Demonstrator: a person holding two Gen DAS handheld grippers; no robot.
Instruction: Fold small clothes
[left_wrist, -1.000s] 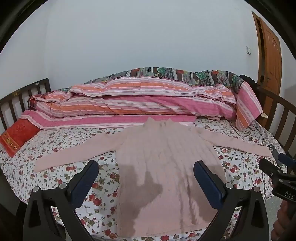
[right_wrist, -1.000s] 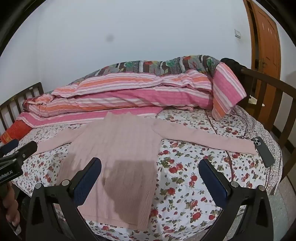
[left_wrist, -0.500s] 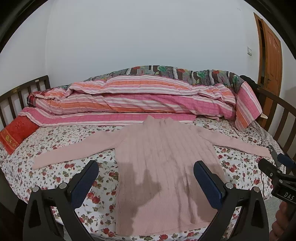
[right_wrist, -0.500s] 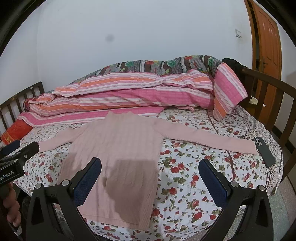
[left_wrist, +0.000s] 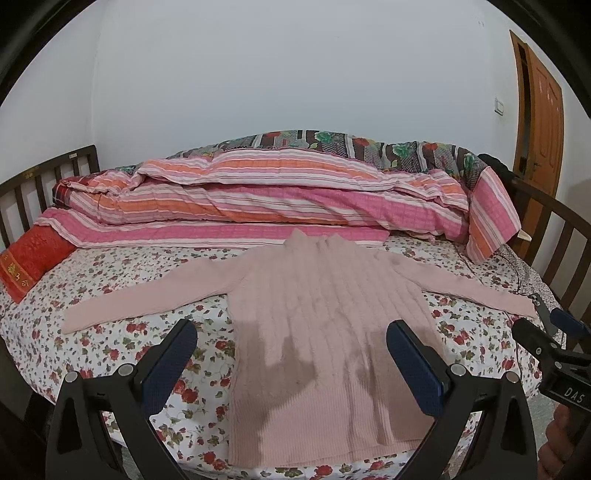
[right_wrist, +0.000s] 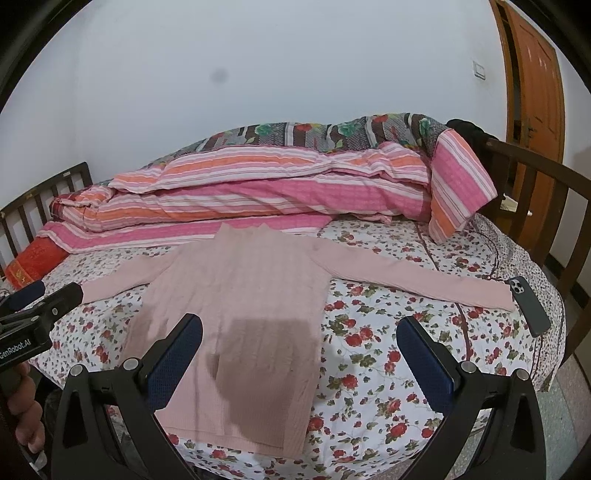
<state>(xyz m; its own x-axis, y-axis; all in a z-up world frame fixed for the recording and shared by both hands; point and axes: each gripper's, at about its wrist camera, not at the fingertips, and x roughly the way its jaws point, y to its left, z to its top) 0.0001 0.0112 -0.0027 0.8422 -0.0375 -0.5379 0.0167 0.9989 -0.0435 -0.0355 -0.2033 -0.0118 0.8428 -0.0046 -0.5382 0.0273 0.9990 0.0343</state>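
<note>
Left wrist: sweater (left_wrist: 325, 317) flat betw. spread tongs (left_wrist: 291, 354), untouched.

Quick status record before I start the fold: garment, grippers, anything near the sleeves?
garment: pink sweater, flat on the bed, unfolded
sleeves: both spread out sideways
left gripper: open, holding nothing, above the hem
right gripper: open, holding nothing, near the sweater's right edge
near right cuff: phone lying on the bed, just beside the cuff
behind collar: striped quilt
far left: red pillow
</note>
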